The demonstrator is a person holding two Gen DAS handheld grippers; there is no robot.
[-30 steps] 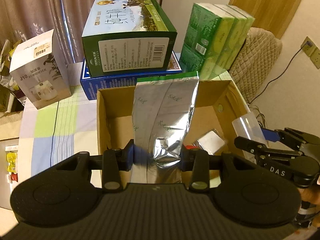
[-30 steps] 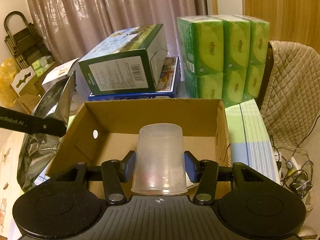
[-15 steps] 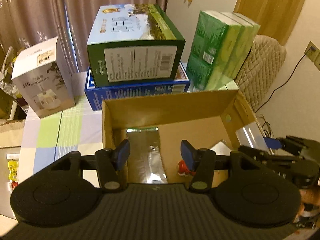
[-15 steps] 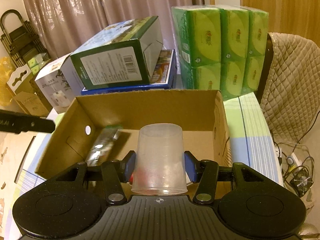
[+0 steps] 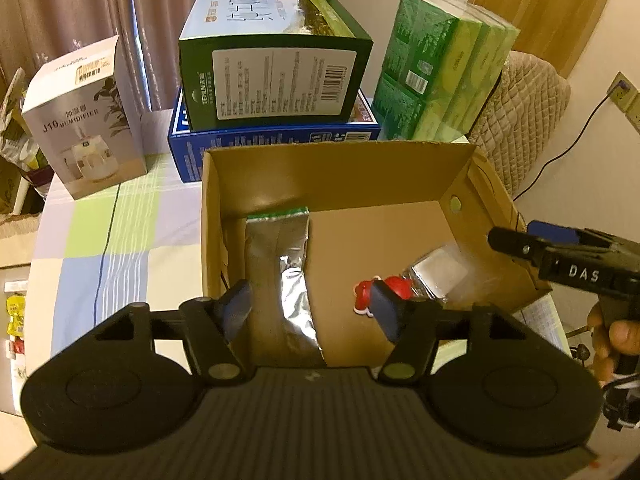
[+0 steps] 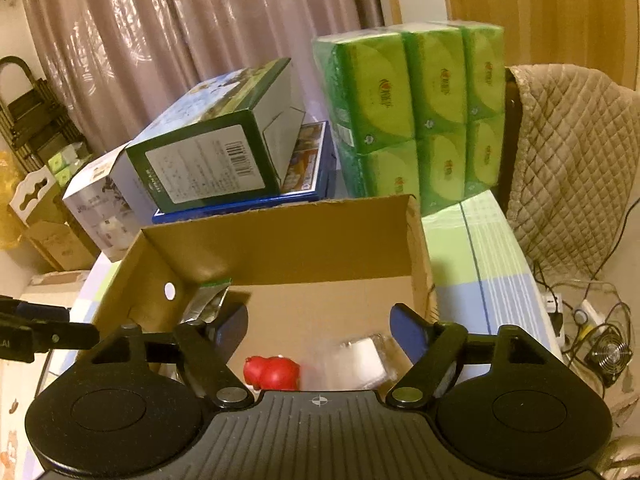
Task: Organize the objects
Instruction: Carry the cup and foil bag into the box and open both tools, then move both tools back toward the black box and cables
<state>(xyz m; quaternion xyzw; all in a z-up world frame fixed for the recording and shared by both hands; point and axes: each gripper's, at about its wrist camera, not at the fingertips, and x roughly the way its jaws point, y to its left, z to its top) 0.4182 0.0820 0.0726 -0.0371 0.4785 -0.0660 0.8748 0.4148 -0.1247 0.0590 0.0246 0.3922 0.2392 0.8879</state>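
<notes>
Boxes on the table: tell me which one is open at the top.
The brown cardboard box nearest the grippers. It has no lid and shows a silver foil bag inside; the green carton, blue box and white humidifier box are closed.

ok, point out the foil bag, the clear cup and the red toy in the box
foil bag (image 5: 286, 276), left wrist view, crinkled middle of its silver face.
clear cup (image 5: 438, 270), left wrist view, its pale base.
red toy (image 6: 272, 372), right wrist view, middle of its red body.

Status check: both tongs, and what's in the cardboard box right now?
Left tongs open, empty. Right tongs open, empty. Foil pouch, clear plastic cup and red toy lying inside cardboard box. Nothing obstructing.
</notes>
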